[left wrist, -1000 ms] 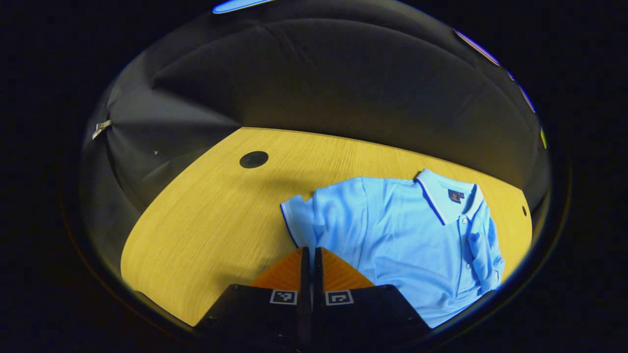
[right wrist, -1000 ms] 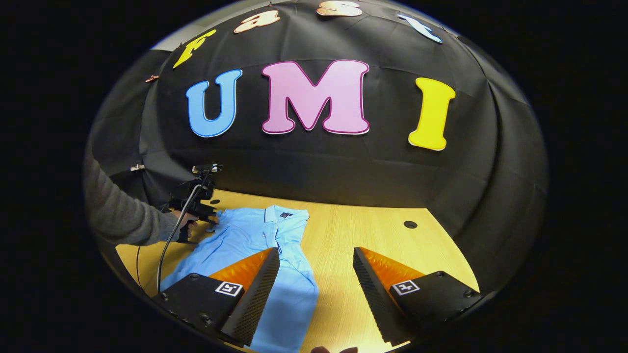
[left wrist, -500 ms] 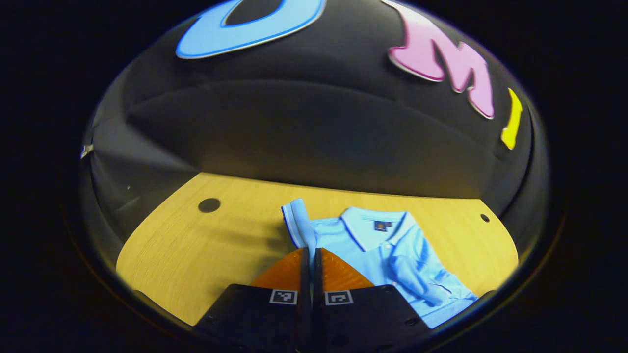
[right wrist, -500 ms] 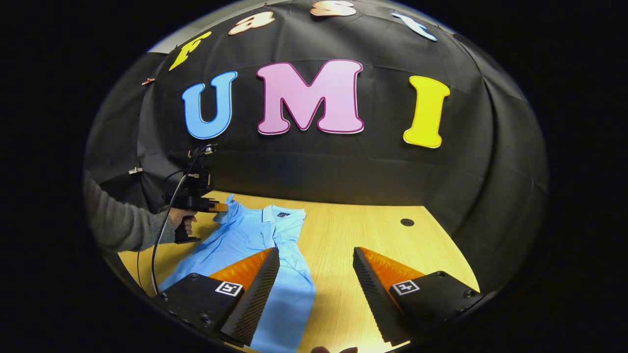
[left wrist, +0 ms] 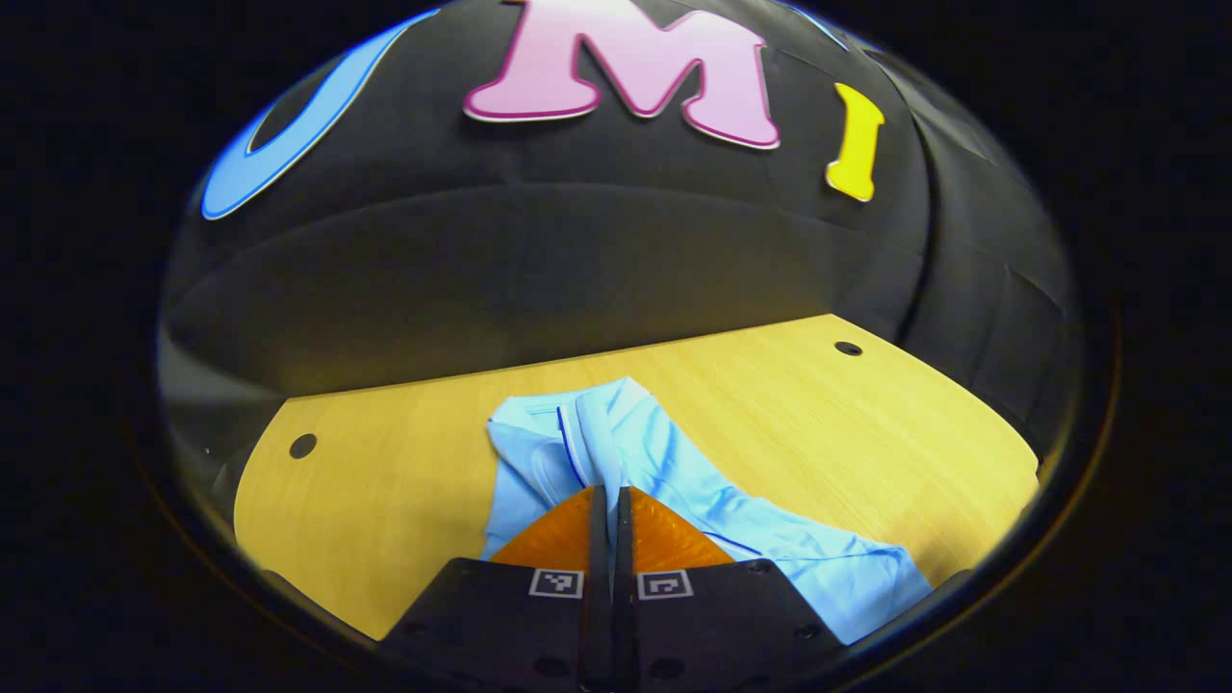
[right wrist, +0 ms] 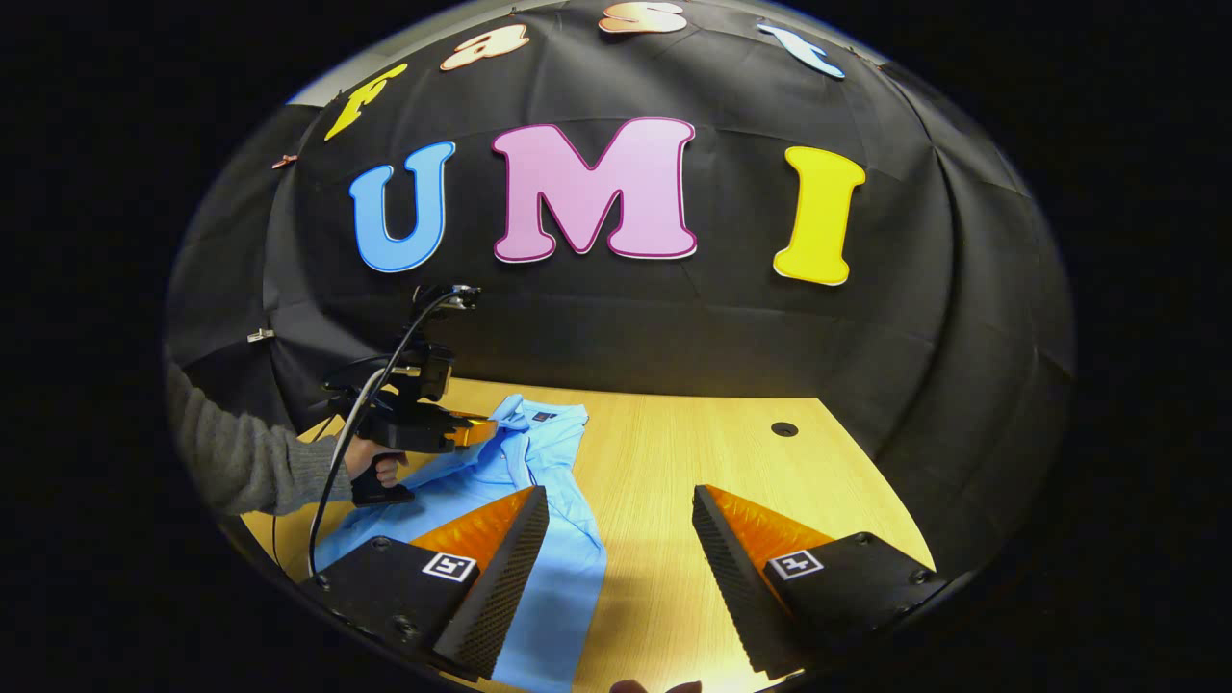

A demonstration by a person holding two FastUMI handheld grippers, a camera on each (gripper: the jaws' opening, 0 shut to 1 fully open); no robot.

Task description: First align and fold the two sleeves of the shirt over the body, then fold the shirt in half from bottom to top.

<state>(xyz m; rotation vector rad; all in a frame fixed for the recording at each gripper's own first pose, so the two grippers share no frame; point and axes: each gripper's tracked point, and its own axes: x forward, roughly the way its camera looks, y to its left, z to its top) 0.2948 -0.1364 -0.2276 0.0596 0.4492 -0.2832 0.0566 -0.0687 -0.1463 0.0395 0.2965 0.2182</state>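
A light blue polo shirt [right wrist: 553, 520] lies on the wooden table [right wrist: 693, 452], its collar toward the back wall. My left gripper [left wrist: 609, 496] is shut on the shirt's left sleeve [left wrist: 592, 438], which has a dark-trimmed cuff and is lifted and carried over the shirt body [left wrist: 770, 539]. In the right gripper view, that gripper [right wrist: 486, 433] hangs above the shirt's chest, held by a hand in a grey sleeve [right wrist: 245, 462]. My right gripper [right wrist: 621, 510] stands open low over the table by the shirt's right side, with nothing between its fingers.
The table has round cable holes [left wrist: 302, 446] [left wrist: 848, 347] [right wrist: 784, 429] near its back corners. A black cable [right wrist: 332, 481] hangs from the left gripper down to the table's front left. The black cloth wall closes in the back and sides.
The left gripper has swung right and inward with the sleeve, drawing it from the shirt's side over the body. The right gripper has stayed almost still and open.
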